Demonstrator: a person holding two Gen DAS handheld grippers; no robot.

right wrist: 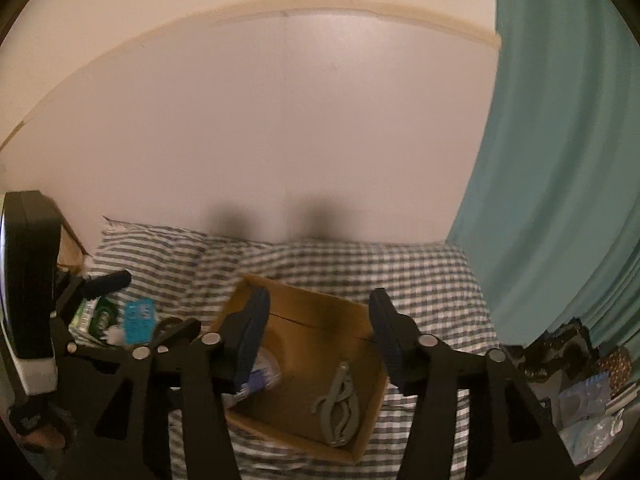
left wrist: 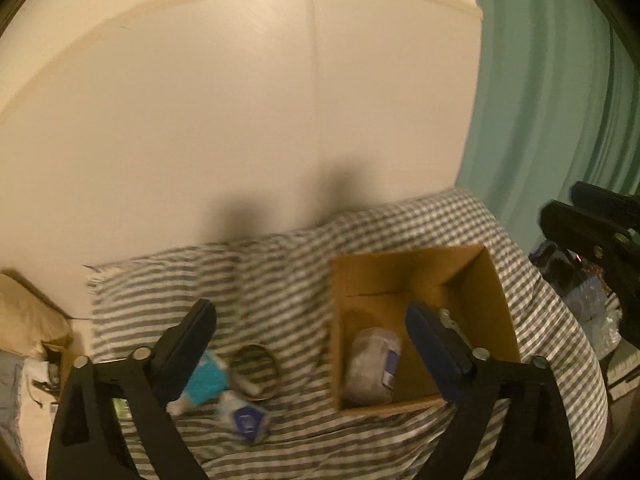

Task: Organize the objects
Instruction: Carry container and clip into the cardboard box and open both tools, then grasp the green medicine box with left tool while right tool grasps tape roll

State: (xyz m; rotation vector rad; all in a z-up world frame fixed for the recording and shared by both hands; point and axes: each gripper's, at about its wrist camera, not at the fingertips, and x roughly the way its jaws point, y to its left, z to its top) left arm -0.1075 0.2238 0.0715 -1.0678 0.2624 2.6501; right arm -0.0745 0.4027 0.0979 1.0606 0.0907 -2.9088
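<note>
My left gripper point(left wrist: 310, 320) hangs open over a striped cloth point(left wrist: 288, 280), nothing between its fingers. Below it lie a teal packet point(left wrist: 206, 380), a tape ring point(left wrist: 256, 372) and a blue-and-white packet point(left wrist: 244, 416). To the right stands an open cardboard box point(left wrist: 486, 312) holding a clear jar point(left wrist: 372, 364). My right gripper point(right wrist: 320, 312) is open above that box point(right wrist: 300, 368), its jaws apart and empty. A grey plier-like tool point(right wrist: 338, 408) lies on the box floor. The jar point(right wrist: 262, 374) is partly hidden behind one finger.
A green packet point(right wrist: 100, 316) lies beside the teal packet point(right wrist: 138, 320). A teal curtain point(right wrist: 560, 160) hangs at the right, with cluttered bags and plastic items point(right wrist: 580, 392) below it. A pale wall point(left wrist: 240, 120) runs behind the bed.
</note>
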